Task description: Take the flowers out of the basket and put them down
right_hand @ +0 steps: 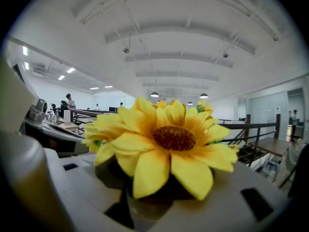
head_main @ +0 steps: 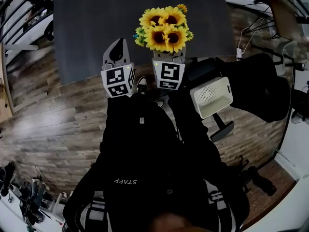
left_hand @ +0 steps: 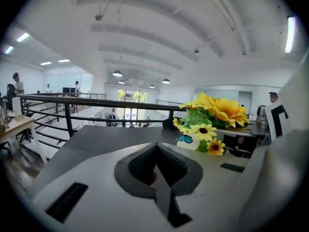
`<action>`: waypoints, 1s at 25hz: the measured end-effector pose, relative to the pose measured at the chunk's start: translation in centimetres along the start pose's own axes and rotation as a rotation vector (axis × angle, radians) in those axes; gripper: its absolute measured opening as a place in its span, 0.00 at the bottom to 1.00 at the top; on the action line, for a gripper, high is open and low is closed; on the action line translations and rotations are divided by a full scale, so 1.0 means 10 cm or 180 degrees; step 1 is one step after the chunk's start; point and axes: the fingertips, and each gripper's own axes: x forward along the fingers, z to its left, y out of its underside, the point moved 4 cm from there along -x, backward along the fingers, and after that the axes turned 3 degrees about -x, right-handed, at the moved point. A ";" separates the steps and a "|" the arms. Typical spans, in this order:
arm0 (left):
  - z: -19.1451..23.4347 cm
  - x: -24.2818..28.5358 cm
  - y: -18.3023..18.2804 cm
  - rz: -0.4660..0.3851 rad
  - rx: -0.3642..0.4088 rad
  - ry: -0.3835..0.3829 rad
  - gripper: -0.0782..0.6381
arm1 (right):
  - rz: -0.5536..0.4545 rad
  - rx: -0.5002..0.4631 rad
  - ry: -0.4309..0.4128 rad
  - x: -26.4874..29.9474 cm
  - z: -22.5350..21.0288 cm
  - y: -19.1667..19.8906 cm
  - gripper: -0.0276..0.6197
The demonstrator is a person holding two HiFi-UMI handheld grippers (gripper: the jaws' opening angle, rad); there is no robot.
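Yellow fabric sunflowers in a white pot (head_main: 164,30) sit clamped in the right gripper (head_main: 169,57); just left, the left gripper (head_main: 117,50) has both jaws together, empty.

The flowers (head_main: 164,29) sit between the jaws of the right gripper (head_main: 169,57), over the near edge of the table (head_main: 96,23). The left gripper (head_main: 116,52) is just left, apart from them. The basket (head_main: 211,96) lies right, off the table.
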 end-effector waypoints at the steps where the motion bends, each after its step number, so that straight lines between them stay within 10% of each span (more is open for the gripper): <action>1: 0.02 0.03 0.06 0.0020 -0.0008 -0.0033 0.11 | 0.0014 -0.0003 -0.0051 0.05 0.02 0.06 0.40; 25: 0.77 0.71 1.40 0.0466 -0.0153 -0.0379 0.11 | 0.0441 -0.0166 -0.0531 1.12 0.73 1.75 0.40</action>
